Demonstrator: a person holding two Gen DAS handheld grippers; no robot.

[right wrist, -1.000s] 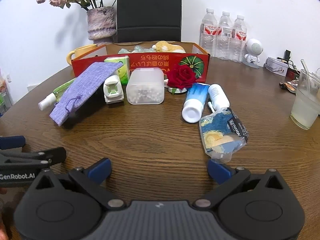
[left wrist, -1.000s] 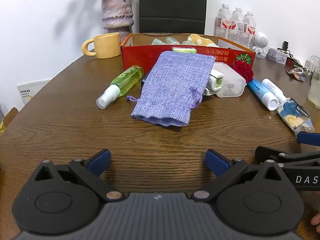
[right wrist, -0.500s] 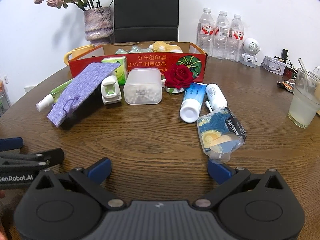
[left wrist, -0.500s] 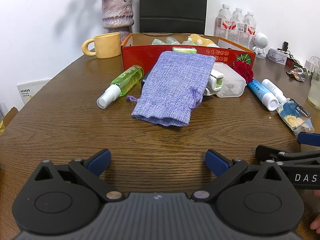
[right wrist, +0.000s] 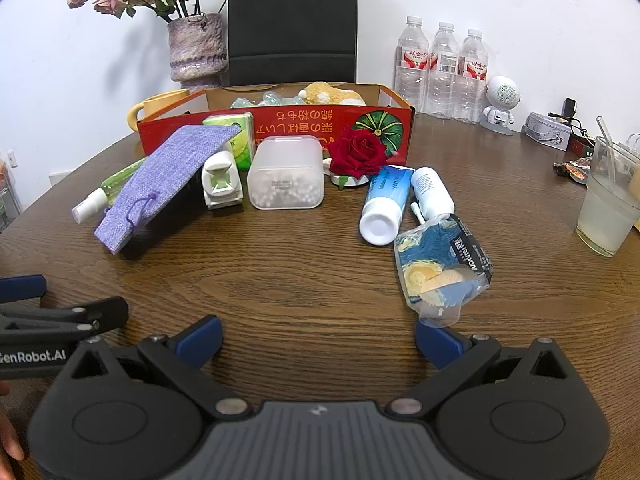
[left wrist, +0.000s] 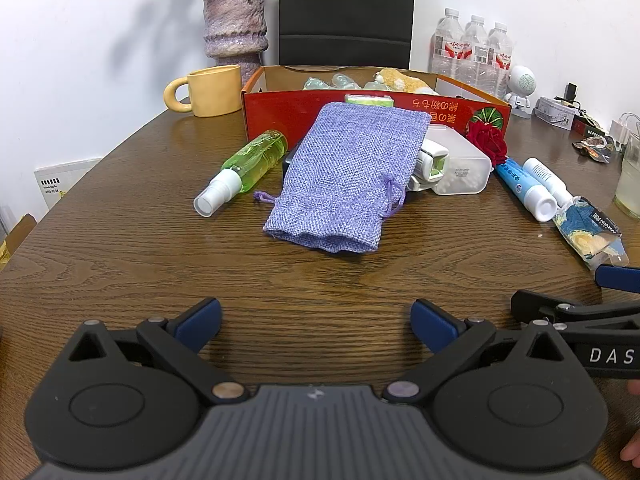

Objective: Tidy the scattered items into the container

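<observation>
— Where are the two tools?

— Both low over the near edge of the bench [left wrist: 120, 240]. The left tool [left wrist: 316, 320] has its jaws spread wide and holds nothing. The right tool [right wrist: 318, 338] is just the same, open and empty, with its right fingertip just beside the near end of the pouch [right wrist: 438, 266].

— And the box?

— The red box [right wrist: 280, 126] sits at the far middle of the bench, in front of the black chair. A few things lie in it, among them something yellow and fluffy.

— What lies scattered?

— In front of the box, from the left: a green spray bottle [left wrist: 244, 170] on its side, then a purple bag [left wrist: 348, 172] propped on something dark, its far end higher. Right of the bag are a white dispenser [right wrist: 222, 180] and a frosted tub [right wrist: 286, 178]. A green packet [right wrist: 236, 136] stands behind them, against the box wall. Further right are a rose [right wrist: 358, 152], a blue tube [right wrist: 386, 204] and a white bottle [right wrist: 432, 192] side by side, with the pouch nearest.

— Anything else?

— A yellow mug [left wrist: 208, 90] and a vase [left wrist: 234, 26] far left, three water bottles [right wrist: 442, 70] far right, a cup with a straw [right wrist: 608, 208] at the right edge.
</observation>
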